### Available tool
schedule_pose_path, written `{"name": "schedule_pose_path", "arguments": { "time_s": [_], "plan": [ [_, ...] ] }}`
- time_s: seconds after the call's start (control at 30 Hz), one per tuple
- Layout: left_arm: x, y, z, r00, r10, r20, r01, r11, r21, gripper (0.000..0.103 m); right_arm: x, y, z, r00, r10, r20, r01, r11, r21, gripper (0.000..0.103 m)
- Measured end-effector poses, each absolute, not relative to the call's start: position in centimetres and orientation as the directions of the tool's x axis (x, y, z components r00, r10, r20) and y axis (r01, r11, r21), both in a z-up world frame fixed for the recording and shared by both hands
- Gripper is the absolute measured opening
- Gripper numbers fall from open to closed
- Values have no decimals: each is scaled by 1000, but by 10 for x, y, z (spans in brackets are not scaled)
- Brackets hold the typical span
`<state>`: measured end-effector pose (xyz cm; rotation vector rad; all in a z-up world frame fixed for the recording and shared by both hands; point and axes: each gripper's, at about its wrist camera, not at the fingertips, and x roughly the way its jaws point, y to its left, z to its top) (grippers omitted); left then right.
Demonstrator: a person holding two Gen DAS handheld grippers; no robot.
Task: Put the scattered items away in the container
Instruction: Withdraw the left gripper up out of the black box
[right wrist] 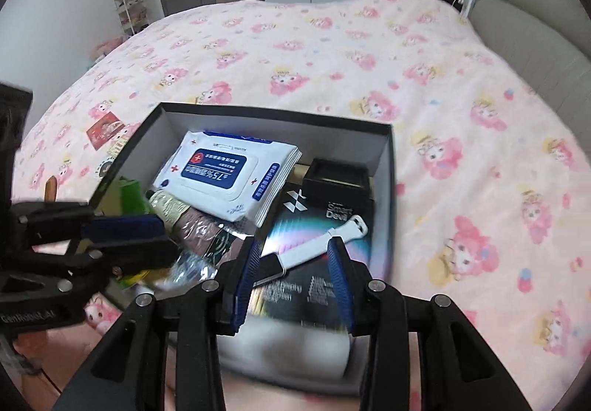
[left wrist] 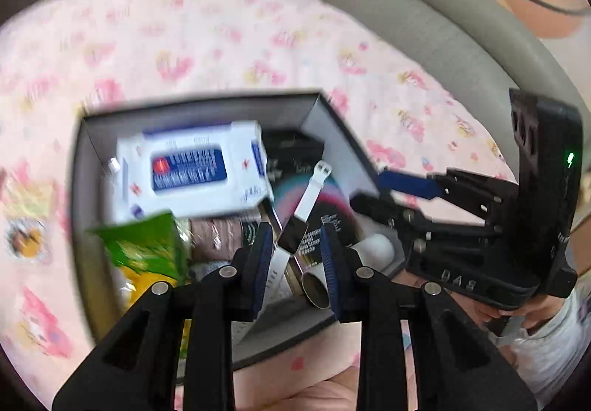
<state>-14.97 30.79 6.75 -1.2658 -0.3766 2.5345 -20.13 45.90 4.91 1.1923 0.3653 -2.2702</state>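
A dark open box [right wrist: 386,160] rests on the bed and holds several items. Among them are a white wipes pack [right wrist: 225,174], a green packet [left wrist: 147,248], a black printed package [right wrist: 317,226], a small black case [right wrist: 336,174] and a white-strapped watch [right wrist: 325,245] lying on the package. My left gripper [left wrist: 295,259] hovers over the box's near side, open, with the watch [left wrist: 310,197] showing below through the gap. My right gripper [right wrist: 295,248] also hangs open above the watch. Neither holds anything. Each gripper shows in the other's view: the right [left wrist: 369,193], the left [right wrist: 129,237].
The pink cartoon-print bedsheet [right wrist: 369,52] spreads around the box. A red card [right wrist: 105,130] and other small items lie on the sheet left of the box. A grey padded headboard [right wrist: 524,23] borders the right side. A person's hand [left wrist: 491,311] holds the right gripper.
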Motion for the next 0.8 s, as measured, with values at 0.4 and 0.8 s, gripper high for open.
{"name": "schedule_pose_path", "arguments": {
  "time_s": [0.4, 0.8],
  "plan": [
    [-56, 302, 135, -713, 139, -688, 4, -979, -202, 51, -107, 471, 122, -562, -396, -726, 514, -855, 68, 42],
    [7, 275, 144, -726, 61, -685, 51, -988, -143, 51, -43, 433, 150, -548, -528, -649, 579, -799, 161, 48]
  ]
}}
